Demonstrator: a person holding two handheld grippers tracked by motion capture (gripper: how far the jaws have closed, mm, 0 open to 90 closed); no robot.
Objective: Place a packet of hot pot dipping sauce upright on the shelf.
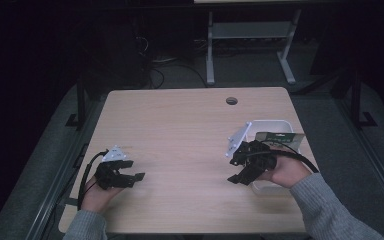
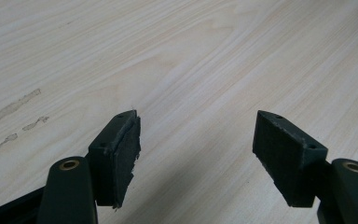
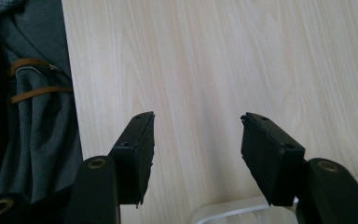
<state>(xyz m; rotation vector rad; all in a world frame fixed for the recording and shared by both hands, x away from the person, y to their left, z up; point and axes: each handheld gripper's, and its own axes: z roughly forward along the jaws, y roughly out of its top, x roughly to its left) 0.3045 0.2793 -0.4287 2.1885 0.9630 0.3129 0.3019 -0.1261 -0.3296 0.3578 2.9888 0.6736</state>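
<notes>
**Two open grippers over a wooden table, the right one at a white bin**

High view: the table [image 1: 180, 130] is light wood with a round cable hole [image 1: 231, 101] near its far edge. The left gripper [image 1: 136, 177] sits near the table's near-left corner, held by the person's left hand [image 1: 100, 192] in a grey sleeve, its jaws pointing right across bare wood and standing apart. The right gripper [image 1: 236, 177] is at the near right, held by the right hand [image 1: 285, 172], its jaws pointing left and toward the near edge. Just behind that gripper stands a white bin [image 1: 280, 125], close to the table's right edge; the hand and gripper overlap its near part. A dark green card [image 1: 279, 137] lies across the bin's top, at its far-right side. Black cables trail from both grippers.

Left gripper view: the left gripper [image 2: 196, 140] has its jaws spread wide, with nothing between them. Bare wood lies below, with a few faint pale smears [image 2: 14, 106] on the surface at the left of this picture.

Right gripper view: the right gripper [image 3: 197, 135] is likewise wide open and empty, over bare wood. The rim of the white bin [image 3: 233, 209] shows at the bottom, just beside the jaws. Beyond the table edge, at the left of this picture, hangs grey cloth [image 3: 42, 116] with brown straps.
</notes>
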